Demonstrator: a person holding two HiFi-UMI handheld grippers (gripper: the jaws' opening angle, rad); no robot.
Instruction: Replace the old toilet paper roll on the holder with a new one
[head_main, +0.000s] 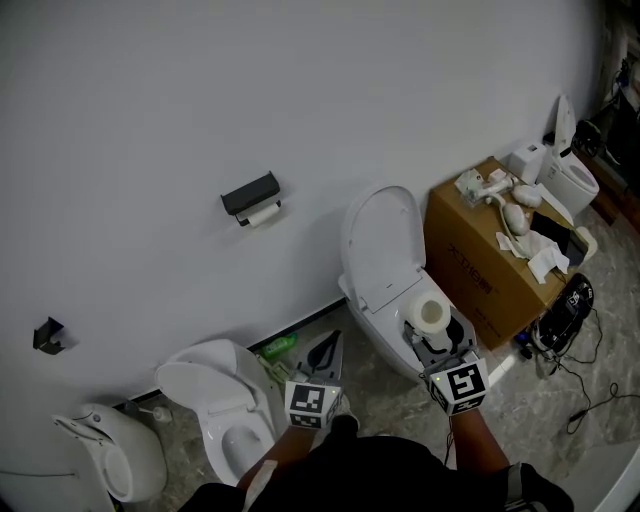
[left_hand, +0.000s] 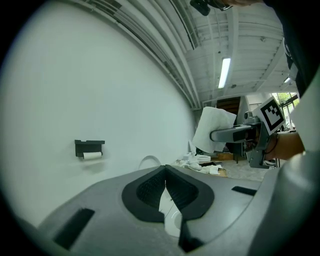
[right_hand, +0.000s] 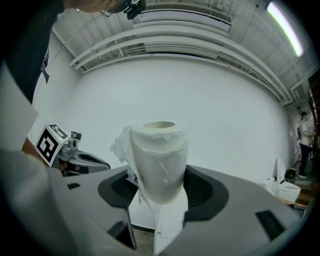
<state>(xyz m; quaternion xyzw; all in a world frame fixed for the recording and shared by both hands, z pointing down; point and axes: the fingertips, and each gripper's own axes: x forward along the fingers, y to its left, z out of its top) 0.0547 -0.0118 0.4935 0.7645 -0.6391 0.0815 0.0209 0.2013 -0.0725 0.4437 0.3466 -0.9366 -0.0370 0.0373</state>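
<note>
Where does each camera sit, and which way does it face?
Head view: on the person's head, looking steeply down at toilets, forearms, left claw and right claw.
Left gripper view: on the left claw, along its shut jaws toward the wall holder.
Right gripper view: on the right claw, facing the new roll it grips.
Head and left gripper views share the holder.

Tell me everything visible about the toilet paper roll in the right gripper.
The toilet paper roll is white, thick and looks nearly full, its soft paper slightly wrinkled. It stands upright with its pale core hole facing up. In the right gripper view, a ragged loose end hangs down its left side. The right gripper clamps it low on both sides between its dark pads, and nothing else touches it. It is held in the air, well short of the holder on the wall.
</note>
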